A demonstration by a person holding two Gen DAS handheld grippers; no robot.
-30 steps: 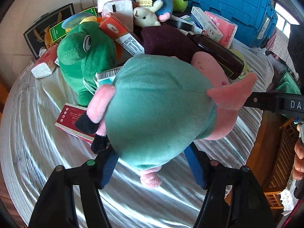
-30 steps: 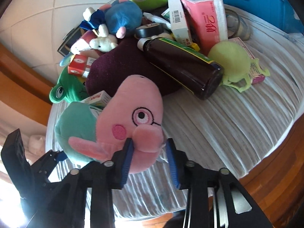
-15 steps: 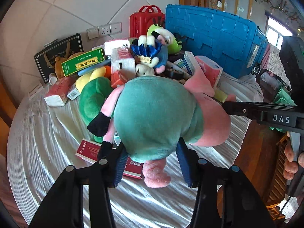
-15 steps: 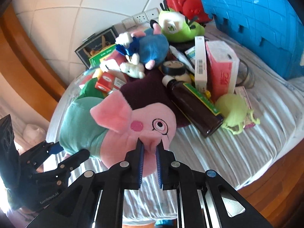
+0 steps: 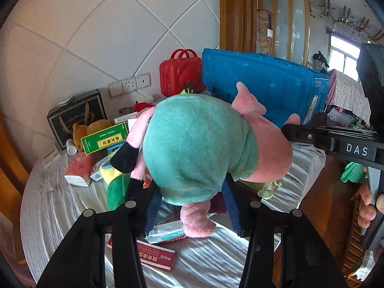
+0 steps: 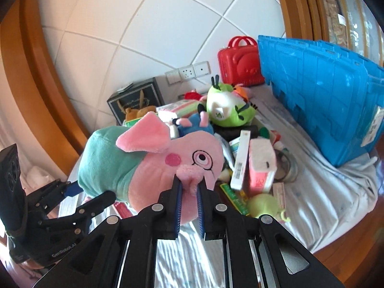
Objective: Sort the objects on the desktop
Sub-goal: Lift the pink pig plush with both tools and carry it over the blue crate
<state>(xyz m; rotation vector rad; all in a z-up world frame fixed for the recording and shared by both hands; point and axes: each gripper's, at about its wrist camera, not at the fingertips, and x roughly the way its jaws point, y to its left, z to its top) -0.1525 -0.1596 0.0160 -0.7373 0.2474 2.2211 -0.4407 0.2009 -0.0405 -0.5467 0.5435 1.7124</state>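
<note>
A pink pig plush in a teal dress (image 5: 196, 148) (image 6: 148, 165) hangs in the air above the table, held by both grippers. My left gripper (image 5: 189, 206) is shut on its teal body from below; it also shows at the left of the right wrist view (image 6: 79, 192). My right gripper (image 6: 189, 192) is shut on a fold of the pig's pink snout. Its arm crosses the right of the left wrist view (image 5: 336, 141). The pig hides much of the pile behind it.
A blue crate (image 6: 324, 100) stands at the back right, a red case (image 6: 240, 62) beside it. The striped cloth table (image 6: 324, 199) holds a green bird plush (image 6: 228, 110), boxes (image 6: 240, 160), a tissue pack (image 6: 261, 165), a green frog plush (image 5: 115, 192) and red boxes (image 5: 156, 256).
Both grippers have lifted the pig plush up off the table. My right gripper closed from open onto the snout. The views now look more level, toward the wall and crate.
</note>
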